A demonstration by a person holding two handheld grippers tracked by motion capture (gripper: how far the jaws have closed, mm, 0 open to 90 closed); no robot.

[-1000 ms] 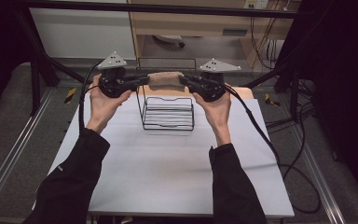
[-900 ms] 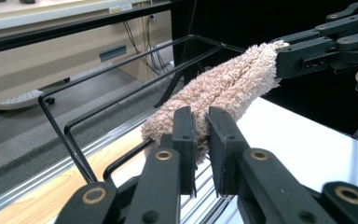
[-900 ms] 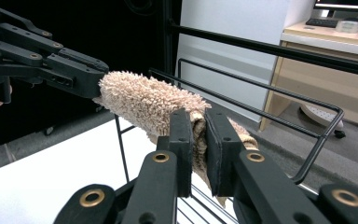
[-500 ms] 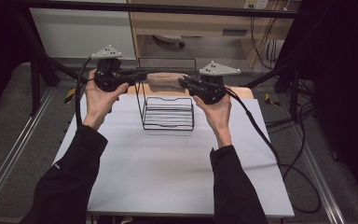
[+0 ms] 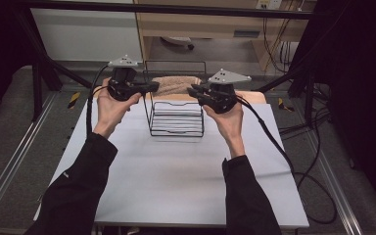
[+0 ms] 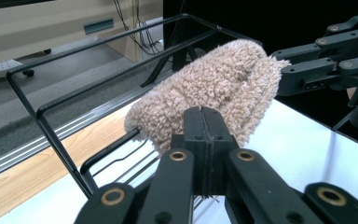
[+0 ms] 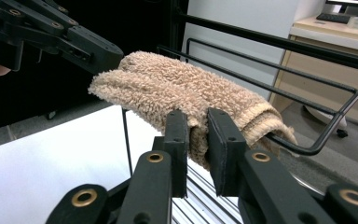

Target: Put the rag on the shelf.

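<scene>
A folded tan terry towel (image 5: 176,84) hangs level above a black wire rack (image 5: 176,125) on the white table (image 5: 176,186). My left gripper (image 5: 154,87) has just closed on the towel's left end. In the left gripper view its jaws (image 6: 204,116) meet flat, with the towel (image 6: 214,88) running out from their tips. My right gripper (image 5: 193,90) pinches the other end. In the right gripper view the towel (image 7: 177,88) sits pressed between the jaws (image 7: 197,121), which have just eased apart slightly. The rack's top rail (image 7: 307,88) runs behind the towel.
The rack stands at the table's far middle, its tall wire frame (image 6: 42,112) rising behind the towel. A wooden strip edges the table's far side (image 5: 254,95). Cables (image 5: 293,166) trail off the right edge. Black frame posts (image 5: 39,73) stand beyond the far left corner.
The left hand rose a little and sank back to about where it was. The towel and the right gripper have barely shifted.
</scene>
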